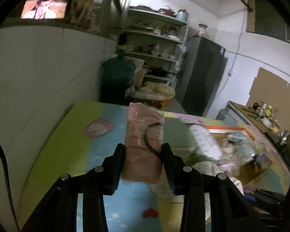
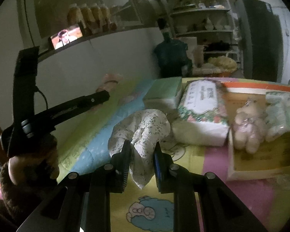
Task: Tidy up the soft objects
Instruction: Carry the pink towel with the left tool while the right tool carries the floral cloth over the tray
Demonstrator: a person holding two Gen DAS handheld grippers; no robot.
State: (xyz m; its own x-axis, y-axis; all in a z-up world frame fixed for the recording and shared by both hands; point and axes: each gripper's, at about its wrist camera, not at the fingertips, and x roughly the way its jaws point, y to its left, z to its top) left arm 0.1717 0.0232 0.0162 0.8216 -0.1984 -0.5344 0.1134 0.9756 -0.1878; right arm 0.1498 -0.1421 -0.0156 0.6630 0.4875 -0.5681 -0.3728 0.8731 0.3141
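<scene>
My left gripper [image 1: 143, 150] is shut on a pink plastic-wrapped tissue pack [image 1: 144, 133] and holds it above the colourful mat [image 1: 71, 135]. My right gripper [image 2: 142, 148] is shut on a white floral cloth [image 2: 143, 129] that is bunched on the mat [image 2: 185, 176]. An open cardboard box [image 2: 261, 162] at the right holds a beige teddy bear [image 2: 247, 123] and a pale wrapped pack [image 2: 282, 114]. A green tissue pack [image 2: 164, 92] and a floral tissue pack [image 2: 201, 102] lie beside the box. The left gripper's body [image 2: 67, 108] shows in the right wrist view.
A white wall [image 1: 38, 73] borders the mat on the left. Behind stand a large water jug [image 1: 118, 77], a shelf with dishes [image 1: 154, 44] and a dark fridge [image 1: 203, 77]. A counter with bottles [image 1: 264, 116] is at far right. A lit screen [image 1: 44, 6] sits on a ledge.
</scene>
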